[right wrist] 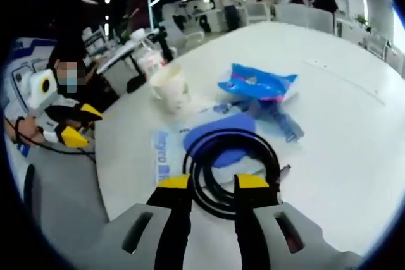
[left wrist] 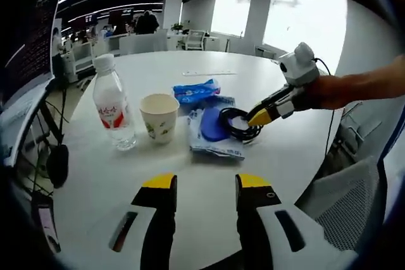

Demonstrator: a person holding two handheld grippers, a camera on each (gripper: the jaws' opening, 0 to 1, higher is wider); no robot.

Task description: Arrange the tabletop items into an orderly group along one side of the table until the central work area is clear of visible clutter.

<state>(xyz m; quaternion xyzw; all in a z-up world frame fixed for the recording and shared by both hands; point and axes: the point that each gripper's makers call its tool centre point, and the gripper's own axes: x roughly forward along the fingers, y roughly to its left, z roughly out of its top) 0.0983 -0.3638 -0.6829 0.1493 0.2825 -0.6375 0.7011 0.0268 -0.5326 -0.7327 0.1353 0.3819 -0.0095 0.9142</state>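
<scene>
On the round white table (left wrist: pixel 190 175) stand a clear water bottle (left wrist: pixel 114 107) with a red label and a paper cup (left wrist: pixel 159 117). Right of the cup lie a blue packet (left wrist: pixel 196 91), a blue disc on a clear wrapper (left wrist: pixel 212 128) and a black coiled cable (left wrist: pixel 240 124). My left gripper (left wrist: pixel 205 184) hovers open near the front edge, holding nothing. My right gripper (left wrist: pixel 261 116), held by a hand, reaches the cable from the right. In the right gripper view my right gripper (right wrist: pixel 213 184) stands open astride the near loop of the cable (right wrist: pixel 231 159), with the cup (right wrist: pixel 169 86) and blue packet (right wrist: pixel 256 85) beyond.
A thin white strip (left wrist: pixel 209 73) lies on the far part of the table. A grey mesh chair (left wrist: pixel 345 200) stands at the right edge; a dark monitor (left wrist: pixel 31 61) and cables are at the left. My left gripper (right wrist: pixel 81 124) appears open at the table's left side.
</scene>
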